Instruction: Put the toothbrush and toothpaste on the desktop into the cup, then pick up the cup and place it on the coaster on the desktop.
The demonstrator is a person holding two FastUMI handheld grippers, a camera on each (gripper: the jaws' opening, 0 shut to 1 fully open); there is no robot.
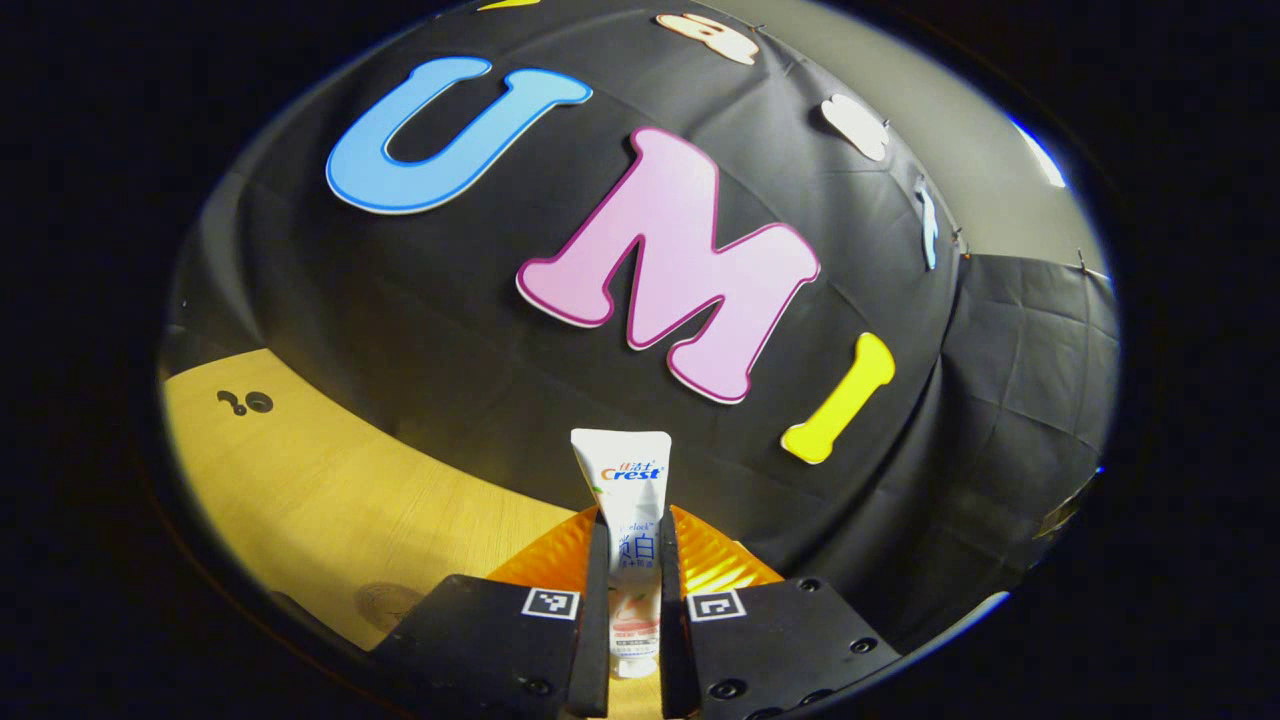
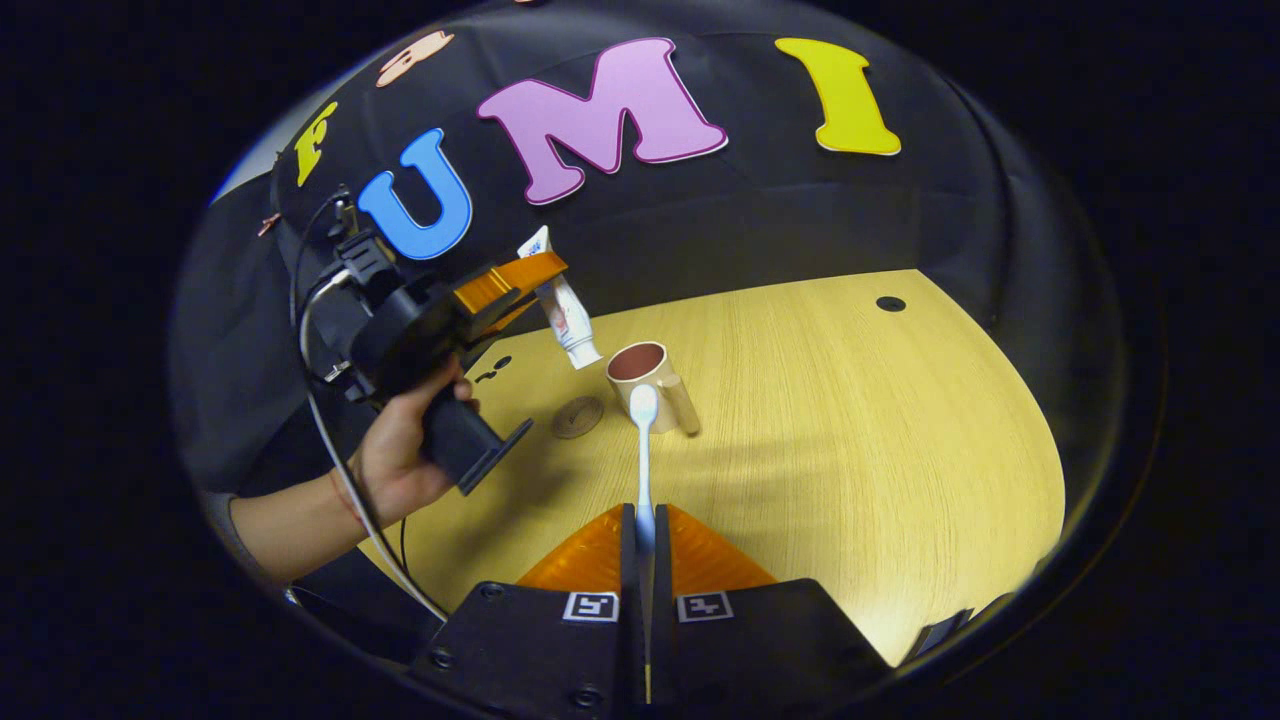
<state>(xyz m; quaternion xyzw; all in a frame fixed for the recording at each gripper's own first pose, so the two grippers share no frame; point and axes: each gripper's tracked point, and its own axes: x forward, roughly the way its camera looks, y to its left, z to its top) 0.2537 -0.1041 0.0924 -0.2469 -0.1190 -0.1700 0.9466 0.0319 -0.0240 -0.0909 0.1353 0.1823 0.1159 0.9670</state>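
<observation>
Two grippers each carry one item above a pale wooden desktop (image 2: 850, 420). Taking the tan ceramic cup with a dark red inside (image 2: 648, 378) as landmark and reading left to right in the right gripper view: a small round brown coaster (image 2: 578, 417) lies flat just left of the cup, apart from it. Above and left of the cup, a hand (image 2: 400, 455) holds the left gripper (image 2: 535, 272), its fingers clenched on a white plastic toothpaste tube with printed lettering (image 2: 562, 305). The tube's long axis is tilted, cap end down toward the cup's rim, flat crimped end up. In the left gripper view the same tube (image 1: 632, 520) stands upright between the left gripper's (image 1: 634, 600) fingers. The right gripper (image 2: 645, 560) is clamped on a slim white toothbrush (image 2: 644, 450), which points straight away along the fingers, its head overlapping the cup's near side. The cup stands upright, handle to its right.
</observation>
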